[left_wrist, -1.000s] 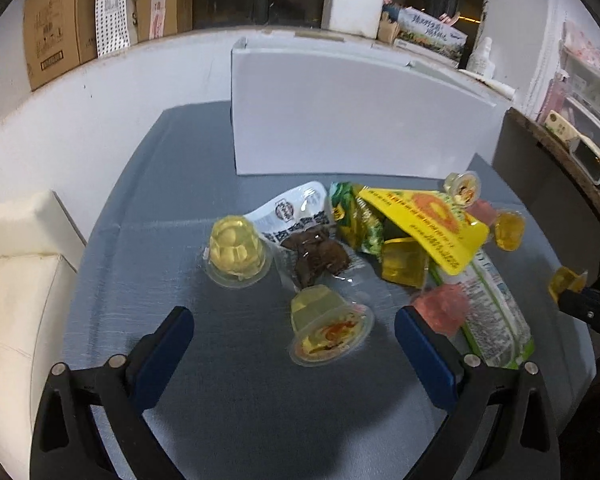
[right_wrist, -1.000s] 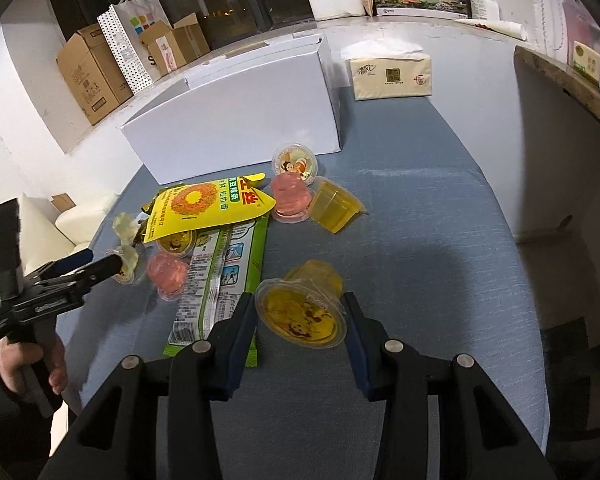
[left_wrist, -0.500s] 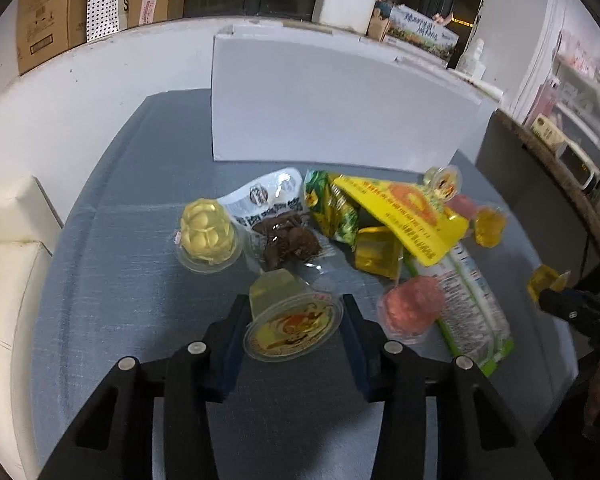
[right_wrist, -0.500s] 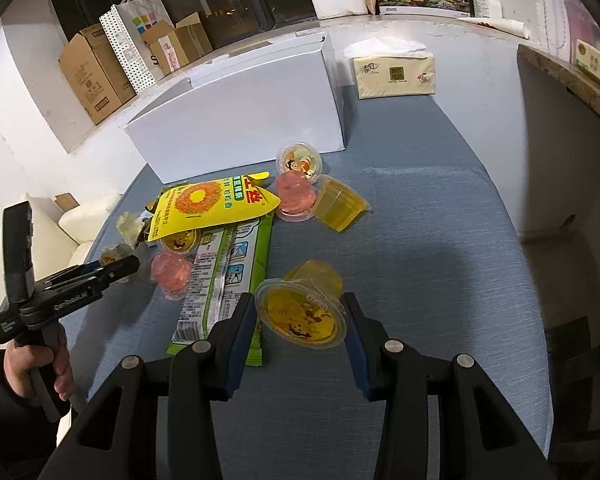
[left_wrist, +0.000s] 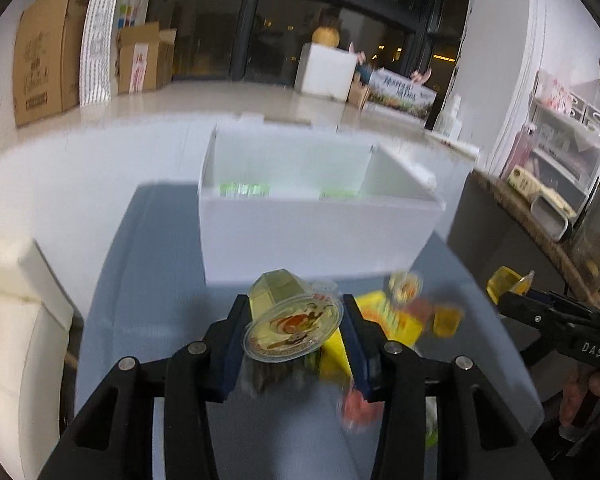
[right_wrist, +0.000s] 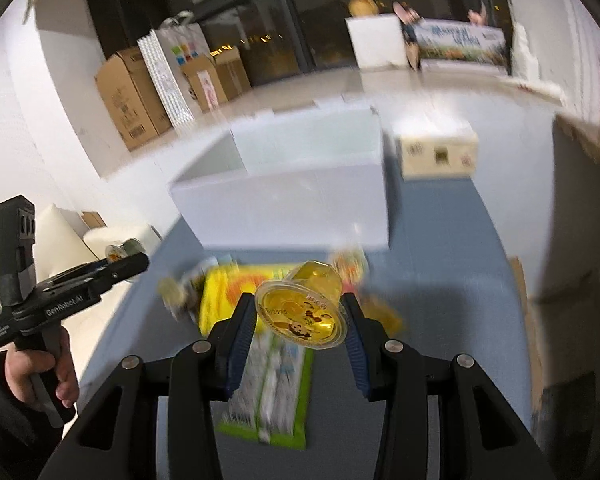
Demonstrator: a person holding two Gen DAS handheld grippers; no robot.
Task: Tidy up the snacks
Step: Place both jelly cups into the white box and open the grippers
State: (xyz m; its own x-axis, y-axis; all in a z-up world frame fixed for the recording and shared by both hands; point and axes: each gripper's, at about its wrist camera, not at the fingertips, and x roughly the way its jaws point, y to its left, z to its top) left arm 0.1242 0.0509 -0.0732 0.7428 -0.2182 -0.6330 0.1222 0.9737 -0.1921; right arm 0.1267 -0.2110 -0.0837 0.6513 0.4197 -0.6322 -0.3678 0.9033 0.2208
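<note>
Two jelly cups [left_wrist: 290, 320] [right_wrist: 306, 304], gripped, hang before white box's [left_wrist: 316, 232] near rim.

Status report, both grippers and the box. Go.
Left gripper shut on pale jelly cup. Right gripper shut on amber jelly cup. White box open ahead. Nothing between cups and box.

Left gripper [right_wrist: 112, 266] body, right wrist view: "GenRobot.AI" in white letters along its side
Right gripper [left_wrist: 512, 294] body, left wrist view: "DAS" in white (more letters may be cut off)
Jelly cup lids, snack packets, cardboard boxes: print too blurred to read
</note>
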